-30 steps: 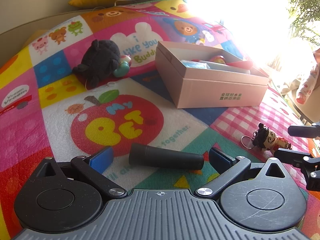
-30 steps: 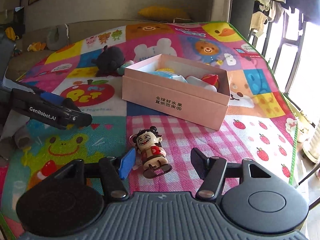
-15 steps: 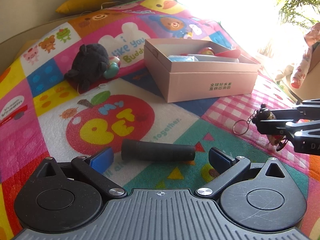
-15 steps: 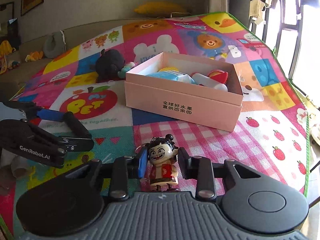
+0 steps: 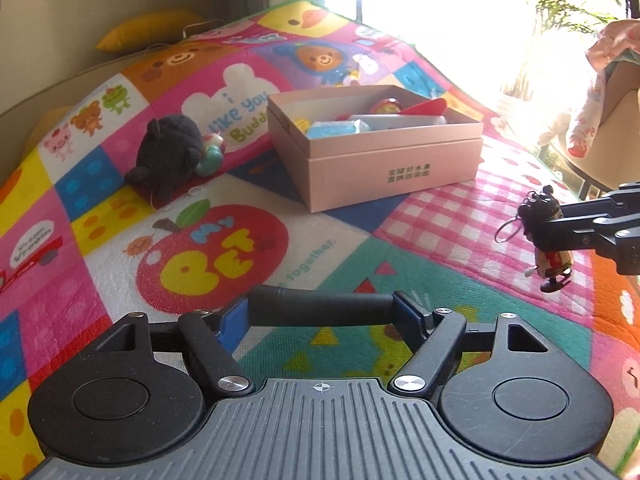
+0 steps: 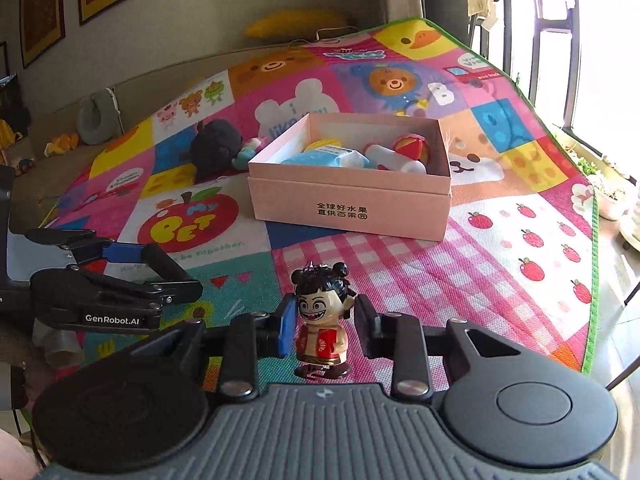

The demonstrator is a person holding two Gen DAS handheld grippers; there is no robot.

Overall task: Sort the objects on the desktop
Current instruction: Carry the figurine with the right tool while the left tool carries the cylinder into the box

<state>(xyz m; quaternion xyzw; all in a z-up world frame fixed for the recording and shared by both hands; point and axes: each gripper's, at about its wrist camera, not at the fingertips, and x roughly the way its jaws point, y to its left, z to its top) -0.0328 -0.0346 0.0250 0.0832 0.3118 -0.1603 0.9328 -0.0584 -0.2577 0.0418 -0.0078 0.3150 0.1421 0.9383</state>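
Note:
My left gripper [image 5: 320, 314] is shut end to end on a black cylinder [image 5: 320, 311] and holds it above the play mat; it also shows in the right wrist view [image 6: 160, 260]. My right gripper [image 6: 323, 326] is shut on a small doll keychain [image 6: 322, 318] with black hair buns and a red dress, lifted off the mat; the doll also shows in the left wrist view [image 5: 550, 236]. A pink open box [image 6: 348, 200] ahead holds a blue pack, a white bottle and a red toy. A black plush toy [image 5: 168, 156] lies left of the box.
The colourful play mat [image 6: 500, 248] covers the floor. A yellow cushion [image 5: 148, 30] lies at the far wall, a grey neck pillow [image 6: 94, 116] to the left. Windows and plants stand along the mat's right edge.
My left gripper closed on the black cylinder and lifted it. My right gripper closed on the doll keychain and raised it off the mat.

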